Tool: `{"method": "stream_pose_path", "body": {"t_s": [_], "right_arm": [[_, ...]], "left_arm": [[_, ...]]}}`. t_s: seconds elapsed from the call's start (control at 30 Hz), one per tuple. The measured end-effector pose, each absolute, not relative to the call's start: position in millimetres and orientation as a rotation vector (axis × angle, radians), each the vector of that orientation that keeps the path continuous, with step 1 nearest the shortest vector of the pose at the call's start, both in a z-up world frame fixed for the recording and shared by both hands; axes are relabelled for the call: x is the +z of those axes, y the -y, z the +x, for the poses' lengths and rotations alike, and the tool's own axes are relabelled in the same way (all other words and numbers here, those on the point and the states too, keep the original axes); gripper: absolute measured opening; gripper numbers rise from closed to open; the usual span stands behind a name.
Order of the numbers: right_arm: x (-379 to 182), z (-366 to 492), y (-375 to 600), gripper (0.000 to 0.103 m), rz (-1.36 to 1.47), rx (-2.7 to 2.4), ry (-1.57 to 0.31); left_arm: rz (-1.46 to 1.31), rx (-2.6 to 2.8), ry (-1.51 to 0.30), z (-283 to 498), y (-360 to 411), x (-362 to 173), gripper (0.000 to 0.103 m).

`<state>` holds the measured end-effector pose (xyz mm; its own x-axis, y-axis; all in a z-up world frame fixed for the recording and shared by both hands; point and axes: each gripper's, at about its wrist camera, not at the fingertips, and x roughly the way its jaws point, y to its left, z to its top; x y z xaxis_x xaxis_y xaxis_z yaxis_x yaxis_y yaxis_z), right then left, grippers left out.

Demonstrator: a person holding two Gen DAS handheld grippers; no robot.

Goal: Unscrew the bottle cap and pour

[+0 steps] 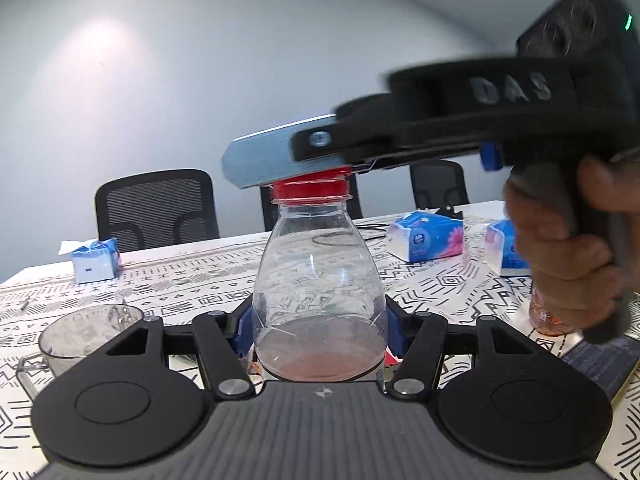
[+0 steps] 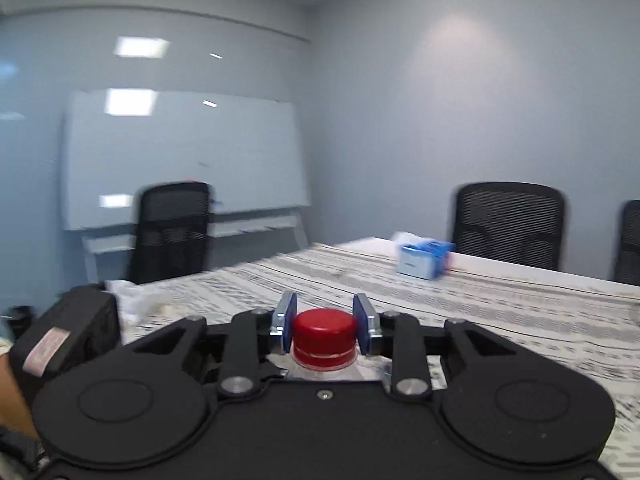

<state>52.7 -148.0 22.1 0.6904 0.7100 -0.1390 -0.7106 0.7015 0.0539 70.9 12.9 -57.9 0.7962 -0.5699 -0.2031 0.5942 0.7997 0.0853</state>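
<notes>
A clear plastic bottle (image 1: 320, 280) with a little pinkish liquid at its bottom stands upright on the patterned tablecloth. My left gripper (image 1: 320, 328) is shut on the bottle's body. A red cap (image 1: 310, 190) sits on the bottle's neck. My right gripper (image 1: 276, 160) comes in from the right at cap height. In the right wrist view the red cap (image 2: 325, 332) sits between the two blue pads (image 2: 286, 322) of my right gripper (image 2: 325, 326), which press its sides. A clear measuring cup (image 1: 86, 334) stands to the left of the bottle.
Tissue packs (image 1: 428, 240) lie at the back right, a small blue box (image 1: 96, 260) at the back left. A second bottle (image 1: 548, 316) with pink liquid stands behind the right hand. Black chairs (image 1: 156, 208) line the table's far side. A whiteboard (image 2: 184, 156) stands by the wall.
</notes>
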Motion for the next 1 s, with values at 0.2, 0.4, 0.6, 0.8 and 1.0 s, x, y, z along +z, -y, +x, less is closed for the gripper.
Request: {"method": "stream_pose_path", "body": {"t_s": [0.2,0.4,0.6,0.8,1.0], "right_arm": [[40,41,116,0.04,0.01,0.546,-0.25],[42,42,80,0.035,-0.031,0.308,-0.298],[30,43,87,0.033,-0.024,0.382,-0.243],[23,54,119,0.033,-0.036,0.645,-0.177],[24,64,135,0.034,0.006,0.77,-0.175]], "left_arm": [[0.165,-0.537,-0.166,68,-4,-59,0.058],[0.199,-0.489,-0.145,62,6,-60,0.058],[0.166,-0.545,-0.169,69,-3,-58,0.058],[0.108,-0.629,-0.22,80,-14,-56,0.058],[0.117,-0.61,-0.209,81,-12,-58,0.058]]}}
